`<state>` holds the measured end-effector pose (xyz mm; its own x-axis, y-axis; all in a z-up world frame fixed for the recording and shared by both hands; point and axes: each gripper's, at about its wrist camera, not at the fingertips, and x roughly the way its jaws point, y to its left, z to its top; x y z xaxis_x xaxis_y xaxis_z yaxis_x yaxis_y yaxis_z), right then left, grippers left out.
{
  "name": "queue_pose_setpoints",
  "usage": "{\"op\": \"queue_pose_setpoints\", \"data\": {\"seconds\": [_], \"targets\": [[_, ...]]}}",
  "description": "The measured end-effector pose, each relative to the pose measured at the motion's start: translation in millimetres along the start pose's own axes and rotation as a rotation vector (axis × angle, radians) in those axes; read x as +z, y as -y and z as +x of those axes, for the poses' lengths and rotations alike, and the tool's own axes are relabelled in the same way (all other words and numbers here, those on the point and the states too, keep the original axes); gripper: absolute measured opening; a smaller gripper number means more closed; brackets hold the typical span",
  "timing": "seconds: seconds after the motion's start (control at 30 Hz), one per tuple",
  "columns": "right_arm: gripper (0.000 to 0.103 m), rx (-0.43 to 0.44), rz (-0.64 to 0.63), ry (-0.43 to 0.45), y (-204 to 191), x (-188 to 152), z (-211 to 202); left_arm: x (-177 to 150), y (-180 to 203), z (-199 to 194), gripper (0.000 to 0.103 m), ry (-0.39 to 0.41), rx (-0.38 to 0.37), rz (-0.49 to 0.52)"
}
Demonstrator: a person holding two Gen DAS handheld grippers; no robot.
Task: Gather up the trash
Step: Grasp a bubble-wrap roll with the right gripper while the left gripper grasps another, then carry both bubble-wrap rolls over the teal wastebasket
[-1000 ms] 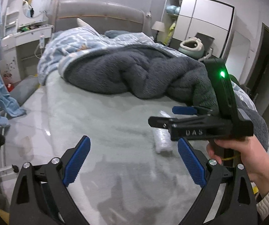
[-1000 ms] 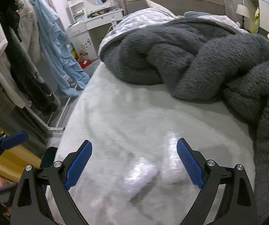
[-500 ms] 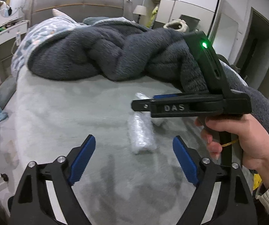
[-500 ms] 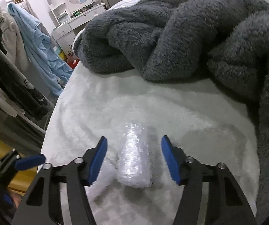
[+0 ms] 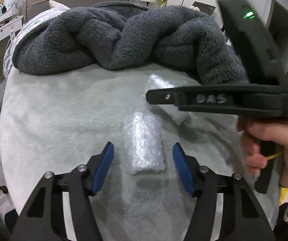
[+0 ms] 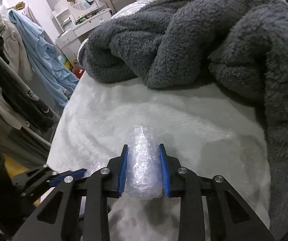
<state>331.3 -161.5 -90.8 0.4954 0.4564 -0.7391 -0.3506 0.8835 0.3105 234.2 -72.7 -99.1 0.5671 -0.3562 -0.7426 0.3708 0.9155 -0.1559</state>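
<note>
- Two rolls of bubble wrap lie on the pale fleecy bed cover point(image 5: 63, 110), in front of a heaped grey blanket point(image 5: 113, 36).
- One roll point(image 6: 144, 164) sits between the blue pads point(image 6: 123, 170) of the right tongs point(image 6: 144, 170), which are drawn in against both its long sides, clamped at about its middle. Whether it is lifted off the cover I cannot tell.
- From the left wrist view, the other roll point(image 5: 144, 142) lies lengthwise between the spread fingers of the left tongs point(image 5: 142, 166), touched by neither pad.
- In that view the right tongs' black body crosses in front of the gripped roll point(image 5: 156, 84), hiding most of it.
- Both rolls look very light and squashy; the film should give under the pads rather than resist, so a gentle squeeze ought to be enough.
- Being smooth plastic, it may slide a little, but the bumpy surface should help the pads bite.
- Best hold, I'd judge, is across the short width near the middle, as the right tongs have it; an end grip could let the roll droop or unwind.
- Nothing here seems breakable, beyond a popped bubble or two.
</note>
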Motion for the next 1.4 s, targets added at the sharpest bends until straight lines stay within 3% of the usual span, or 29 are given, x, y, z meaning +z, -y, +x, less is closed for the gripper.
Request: {"op": "queue_pose_setpoints", "data": {"seconds": [0.07,0.13,0.23,0.67,0.93,1.4], "targets": [[0.029,0.004,-0.005,0.007,-3,-2,-7,0,3,4,0.054,-0.010,0.000,0.001],[0.029,0.002,-0.004,0.011,2,-6,-12,2,5,8,0.041,-0.021,0.010,0.005],[0.029,0.003,-0.009,0.008,0,-13,-14,4,8,7,0.038,-0.019,0.022,0.010],[0.029,-0.021,0.003,0.038,0,-42,-61,-4,10,-43,0.037,0.026,0.044,-0.010],[0.029,-0.030,-0.028,0.041,-29,-66,-80,-24,14,-78,0.036,0.040,0.039,-0.021],[0.029,-0.032,-0.134,0.025,-93,-91,-91,-57,-29,-131,0.037,0.087,0.143,-0.166]]}}
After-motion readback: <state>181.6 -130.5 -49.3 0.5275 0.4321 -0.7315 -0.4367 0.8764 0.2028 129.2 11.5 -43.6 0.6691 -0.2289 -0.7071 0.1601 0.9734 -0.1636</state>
